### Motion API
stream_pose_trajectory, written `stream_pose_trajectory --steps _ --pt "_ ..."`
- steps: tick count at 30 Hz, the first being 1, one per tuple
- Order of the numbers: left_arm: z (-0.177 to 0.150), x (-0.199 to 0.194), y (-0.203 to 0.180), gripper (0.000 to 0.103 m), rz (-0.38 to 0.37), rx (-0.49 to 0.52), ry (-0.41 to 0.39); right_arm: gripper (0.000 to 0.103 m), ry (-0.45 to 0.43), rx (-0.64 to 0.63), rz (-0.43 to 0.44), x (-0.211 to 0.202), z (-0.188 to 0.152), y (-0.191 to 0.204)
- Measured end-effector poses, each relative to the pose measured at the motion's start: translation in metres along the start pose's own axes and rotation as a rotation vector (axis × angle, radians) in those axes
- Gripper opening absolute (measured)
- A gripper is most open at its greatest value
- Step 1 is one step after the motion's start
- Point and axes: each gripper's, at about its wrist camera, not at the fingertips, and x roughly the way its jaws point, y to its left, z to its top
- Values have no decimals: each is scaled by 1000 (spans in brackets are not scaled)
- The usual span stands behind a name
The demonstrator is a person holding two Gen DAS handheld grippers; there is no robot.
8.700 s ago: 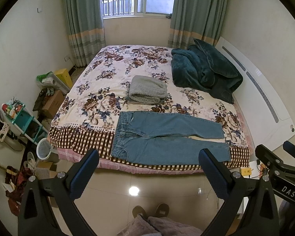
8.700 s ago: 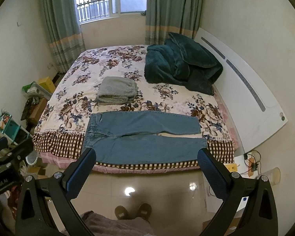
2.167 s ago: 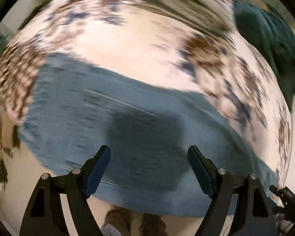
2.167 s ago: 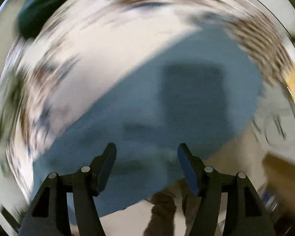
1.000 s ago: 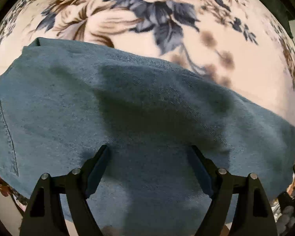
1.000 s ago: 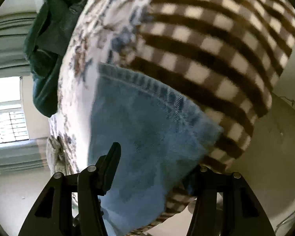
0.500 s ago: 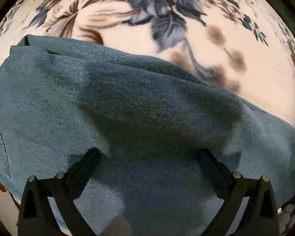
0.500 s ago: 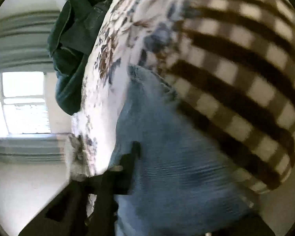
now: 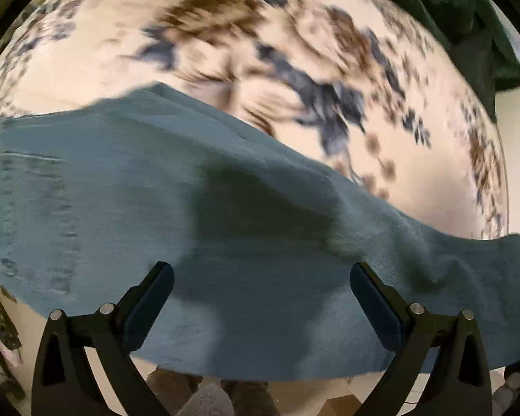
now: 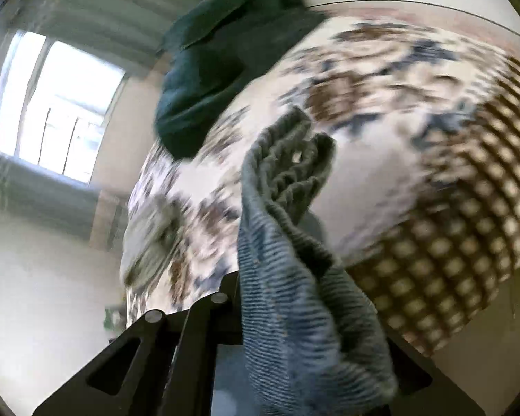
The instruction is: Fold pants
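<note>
The blue denim pants point(image 9: 225, 215) lie across the floral bedspread point(image 9: 225, 34) near the bed's front edge. My left gripper point(image 9: 260, 294) hovers open just above the denim, with both fingers apart and nothing between them. In the right wrist view my right gripper point(image 10: 294, 312) is shut on the hem end of a pant leg point(image 10: 294, 242), which is lifted off the bed and bunched up in front of the camera. The jaws themselves are hidden by the cloth.
A dark green blanket point(image 10: 218, 52) is heaped at the head of the bed and shows in the left wrist view point(image 9: 468, 17). A folded grey garment point(image 10: 152, 239) lies mid-bed. The checked bed border point(image 10: 468, 242) marks the front edge. A window point(image 10: 55, 104) is behind.
My right gripper closed on the pant-leg end and lifted it off the bed, swinging upward. My left gripper pulled back a little from the denim and is moving; the view is blurred.
</note>
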Motion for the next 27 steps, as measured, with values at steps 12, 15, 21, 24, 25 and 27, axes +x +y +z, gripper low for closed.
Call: stream_pose_trajectory --steps 12,15,21,24,25,27 --pt "1 -66 159 103 36 -232 -91 7 350 -324 6 173 -196 159" --pt "-5 -62 199 103 68 -286 -83 7 433 -403 -69 217 -249 168" --pt "-13 -65 239 103 81 -348 -96 56 606 -532 -151 244 -304 195" --pt "-11 -69 238 103 71 -340 -112 80 634 -504 -57 224 -293 207" --pt "-9 -71 236 103 61 -335 -113 83 624 -495 -62 220 -283 203" --pt "-2 -72 229 103 31 -317 -124 93 574 -491 -136 203 -260 194"
